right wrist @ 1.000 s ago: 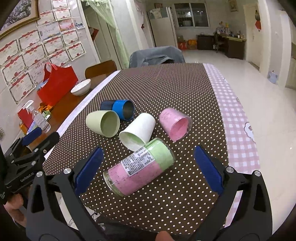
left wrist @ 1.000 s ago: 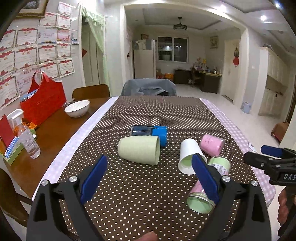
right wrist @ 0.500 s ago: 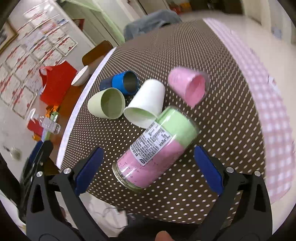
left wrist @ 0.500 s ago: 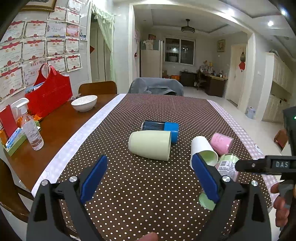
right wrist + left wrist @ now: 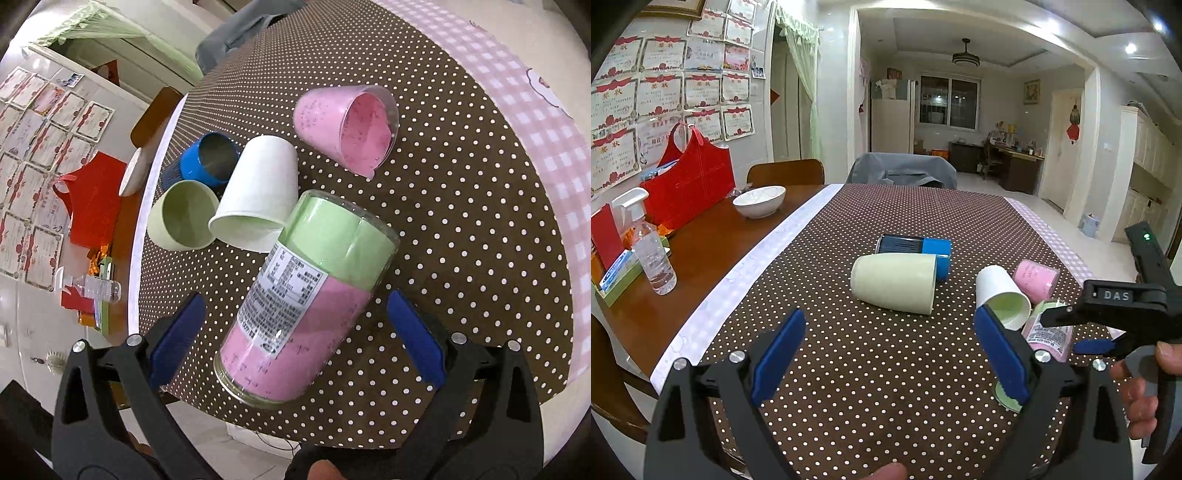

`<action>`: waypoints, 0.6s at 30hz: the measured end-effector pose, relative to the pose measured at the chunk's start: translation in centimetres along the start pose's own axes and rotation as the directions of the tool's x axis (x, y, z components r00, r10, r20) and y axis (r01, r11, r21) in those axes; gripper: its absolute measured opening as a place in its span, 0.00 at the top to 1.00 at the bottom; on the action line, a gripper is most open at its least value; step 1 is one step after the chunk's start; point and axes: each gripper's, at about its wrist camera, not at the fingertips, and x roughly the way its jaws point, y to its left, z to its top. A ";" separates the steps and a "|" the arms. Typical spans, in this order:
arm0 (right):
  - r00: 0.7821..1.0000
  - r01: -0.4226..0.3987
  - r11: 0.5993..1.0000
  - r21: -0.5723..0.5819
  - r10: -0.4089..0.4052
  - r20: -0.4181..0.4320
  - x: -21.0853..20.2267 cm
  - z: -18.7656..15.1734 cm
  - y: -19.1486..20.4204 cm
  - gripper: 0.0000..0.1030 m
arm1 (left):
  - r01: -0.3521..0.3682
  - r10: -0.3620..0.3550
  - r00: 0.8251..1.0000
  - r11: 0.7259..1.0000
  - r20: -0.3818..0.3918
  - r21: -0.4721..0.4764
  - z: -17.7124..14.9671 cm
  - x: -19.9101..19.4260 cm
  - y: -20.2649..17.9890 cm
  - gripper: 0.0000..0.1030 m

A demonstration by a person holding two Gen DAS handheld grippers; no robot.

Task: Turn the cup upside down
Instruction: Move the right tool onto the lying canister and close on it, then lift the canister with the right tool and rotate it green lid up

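Several cups lie on their sides on the dotted brown tablecloth (image 5: 461, 206). A tall clear cup with a pink and green label (image 5: 306, 299) lies between the open fingers of my right gripper (image 5: 295, 339), which hovers over it; it shows partly behind the right gripper in the left wrist view (image 5: 1051, 332). A white paper cup (image 5: 258, 199), a pale green cup (image 5: 183, 216), a blue cup (image 5: 208, 158) and a pink cup (image 5: 347, 129) lie beyond. My left gripper (image 5: 890, 358) is open and empty above the cloth, short of the pale green cup (image 5: 894, 282).
On the bare wood to the left stand a white bowl (image 5: 759, 201), a red bag (image 5: 689, 184) and a spray bottle (image 5: 652, 254). The table's near edge (image 5: 332, 410) lies just under the tall cup. Chairs stand at the far end (image 5: 901, 171).
My right gripper has moved forward and tipped down over the tall pink and green cup, which now lies between its fingers. My left gripper's view has risen slightly; the cups have not moved.
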 end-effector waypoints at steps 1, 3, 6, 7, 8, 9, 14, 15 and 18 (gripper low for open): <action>1.000 0.007 1.000 0.004 -0.007 -0.006 0.3 0.1 0.0 0.07 | 0.003 -0.003 1.000 1.000 0.000 0.000 0.0 0.0 0.0 0.12; 1.000 0.019 1.000 0.013 -0.019 -0.013 0.8 0.2 0.0 0.11 | 0.003 -0.003 1.000 1.000 0.001 -0.002 -0.1 0.0 0.1 0.12; 0.999 0.030 0.999 0.032 -0.029 -0.023 1.5 0.6 -0.2 0.14 | 0.003 -0.003 1.000 1.000 -0.001 -0.007 -0.1 0.1 0.3 0.12; 0.999 0.034 0.999 0.034 -0.034 -0.023 1.7 0.7 -0.1 0.15 | 0.002 -0.002 1.000 1.000 -0.002 -0.009 -0.1 0.2 0.4 0.12; 0.999 0.041 0.999 0.034 -0.040 -0.023 1.9 0.9 -0.1 0.18 | 0.001 -0.001 1.000 1.000 -0.004 -0.010 -0.2 0.2 0.4 0.12; 0.999 0.047 0.998 0.034 -0.046 -0.024 2.1 1.0 0.0 0.23 | -0.001 0.001 1.000 1.000 -0.005 -0.010 -0.2 0.3 0.5 0.12; 0.999 0.024 1.000 0.000 -0.024 -0.035 2.5 1.1 0.1 0.27 | -0.005 0.004 1.000 1.000 -0.010 -0.007 -0.3 0.4 0.3 0.12; 0.999 0.011 1.000 -0.001 -0.011 -0.035 2.4 1.0 0.0 0.27 | -0.006 0.005 1.000 1.000 -0.011 -0.006 -0.3 0.4 0.2 0.12; 1.000 -0.019 1.000 0.001 0.019 -0.021 1.8 0.7 -0.4 0.27 | -0.007 0.007 1.000 1.000 -0.013 -0.002 -0.2 0.4 0.0 0.12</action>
